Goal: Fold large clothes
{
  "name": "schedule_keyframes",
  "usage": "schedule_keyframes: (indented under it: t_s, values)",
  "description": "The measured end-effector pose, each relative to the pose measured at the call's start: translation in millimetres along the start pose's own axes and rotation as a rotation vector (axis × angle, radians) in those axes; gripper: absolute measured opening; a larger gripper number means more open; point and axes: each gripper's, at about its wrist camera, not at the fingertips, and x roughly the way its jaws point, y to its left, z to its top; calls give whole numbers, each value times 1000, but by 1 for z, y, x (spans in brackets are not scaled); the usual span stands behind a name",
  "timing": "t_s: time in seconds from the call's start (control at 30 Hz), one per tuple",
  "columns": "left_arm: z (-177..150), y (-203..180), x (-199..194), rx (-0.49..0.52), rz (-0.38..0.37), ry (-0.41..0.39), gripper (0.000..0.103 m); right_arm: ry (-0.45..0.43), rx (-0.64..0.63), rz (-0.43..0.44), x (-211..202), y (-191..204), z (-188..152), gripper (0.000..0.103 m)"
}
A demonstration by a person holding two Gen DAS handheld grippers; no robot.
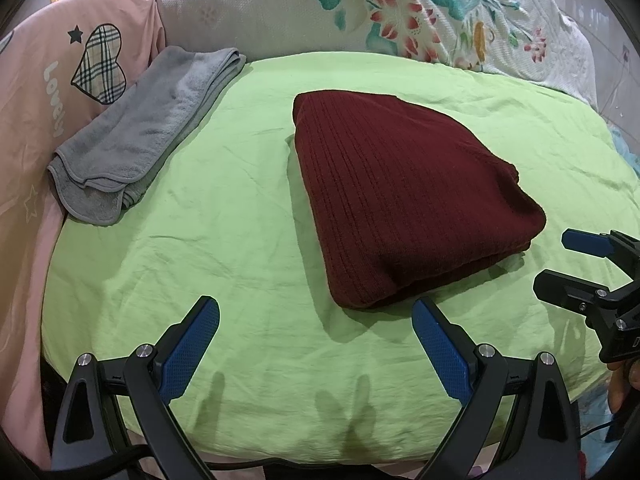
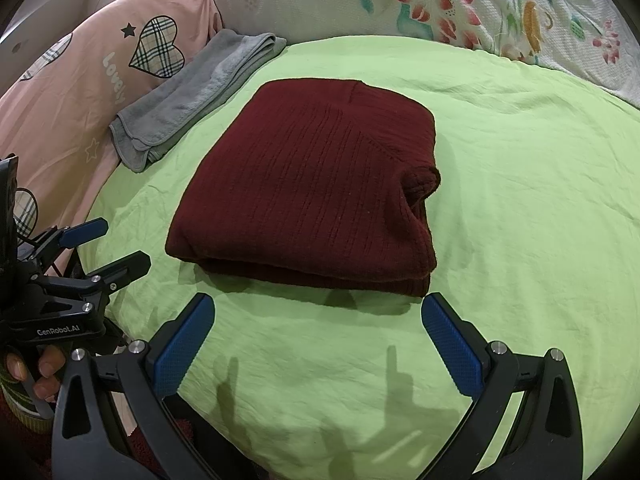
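A dark red ribbed sweater (image 1: 400, 196) (image 2: 312, 188) lies folded into a thick rectangle on the light green sheet (image 1: 224, 240) (image 2: 520, 208). My left gripper (image 1: 316, 316) hovers open just in front of the sweater's near left corner, nothing between its blue pads. In the left wrist view the right gripper (image 1: 560, 264) shows at the right edge, open. My right gripper (image 2: 318, 312) stands open in front of the sweater's near folded edge, holding nothing. The left gripper (image 2: 120, 242) appears at the left of the right wrist view, with fingers of a hand (image 2: 44, 368) on its handle.
A folded grey towel (image 1: 140, 132) (image 2: 192, 100) lies to the left of the sweater at the sheet's edge. A pink quilt with plaid hearts (image 1: 52, 92) (image 2: 100, 60) lies beyond it. A white floral bedspread (image 1: 400, 8) (image 2: 440, 4) bulges at the back.
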Motion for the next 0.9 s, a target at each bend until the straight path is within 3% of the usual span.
schedule_keyframes:
  t_s: [0.9]
  values:
    - [5, -2, -3, 1, -13, -4, 97, -4, -2, 0, -3, 3, 1, 103]
